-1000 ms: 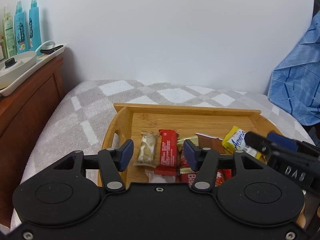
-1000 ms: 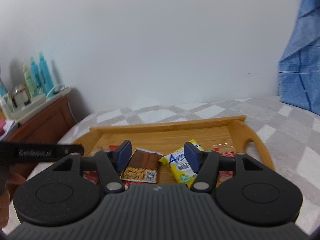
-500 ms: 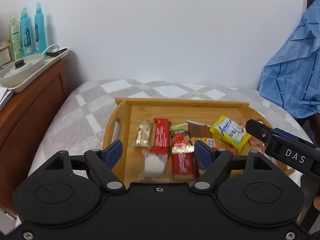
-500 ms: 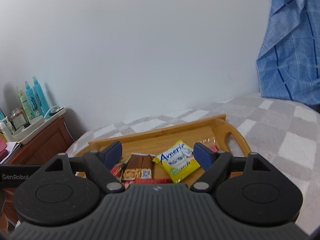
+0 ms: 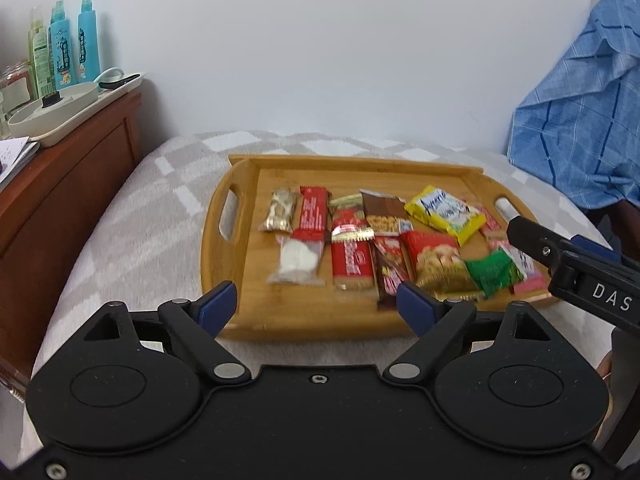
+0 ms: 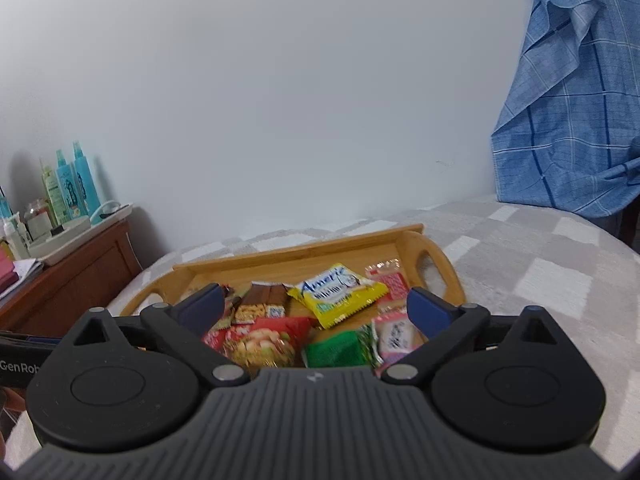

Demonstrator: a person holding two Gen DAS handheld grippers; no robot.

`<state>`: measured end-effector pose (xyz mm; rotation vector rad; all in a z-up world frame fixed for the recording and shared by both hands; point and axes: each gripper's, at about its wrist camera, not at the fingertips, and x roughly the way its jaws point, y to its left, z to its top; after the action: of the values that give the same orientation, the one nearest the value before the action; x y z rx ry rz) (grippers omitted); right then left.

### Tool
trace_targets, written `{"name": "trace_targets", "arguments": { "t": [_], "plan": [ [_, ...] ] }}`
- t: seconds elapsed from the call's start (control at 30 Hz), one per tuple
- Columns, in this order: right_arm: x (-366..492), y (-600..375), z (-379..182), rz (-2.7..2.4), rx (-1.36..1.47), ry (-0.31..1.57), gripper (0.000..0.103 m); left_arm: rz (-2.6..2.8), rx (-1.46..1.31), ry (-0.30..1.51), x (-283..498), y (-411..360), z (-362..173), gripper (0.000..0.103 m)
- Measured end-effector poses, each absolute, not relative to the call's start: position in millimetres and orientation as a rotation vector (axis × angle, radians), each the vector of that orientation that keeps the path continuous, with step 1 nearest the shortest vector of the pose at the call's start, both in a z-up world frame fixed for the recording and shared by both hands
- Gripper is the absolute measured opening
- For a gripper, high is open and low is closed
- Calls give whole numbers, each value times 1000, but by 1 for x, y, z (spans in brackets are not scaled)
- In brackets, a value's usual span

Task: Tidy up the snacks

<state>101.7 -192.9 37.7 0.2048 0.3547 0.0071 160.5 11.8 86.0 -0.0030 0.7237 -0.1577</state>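
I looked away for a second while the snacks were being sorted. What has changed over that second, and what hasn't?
Both tongs have backed away from the wooden tray, so more of it shows in each view. The left tongs and the right tongs are opening wider, with nothing gripped between them. The snacks, such as the yellow packet and the green packet, lie where they did.

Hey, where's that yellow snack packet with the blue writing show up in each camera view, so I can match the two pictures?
Left wrist view: the yellow snack packet with blue writing lies right of centre, toward the far right part of the wooden tray.
Right wrist view: the same packet sits near the middle, just beyond the gap between the open jaws.
Shared landmark: the brown chocolate-wafer wrapper lies just left of the packet in both views.
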Motion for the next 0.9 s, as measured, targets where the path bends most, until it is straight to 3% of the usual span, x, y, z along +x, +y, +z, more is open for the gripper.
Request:
{"name": "trace_targets", "arguments": {
  "t": [0.9],
  "plan": [
    [23,-192,1,5,149,420,103,-127,-51,808,85,16,38,90]
  ]
}}
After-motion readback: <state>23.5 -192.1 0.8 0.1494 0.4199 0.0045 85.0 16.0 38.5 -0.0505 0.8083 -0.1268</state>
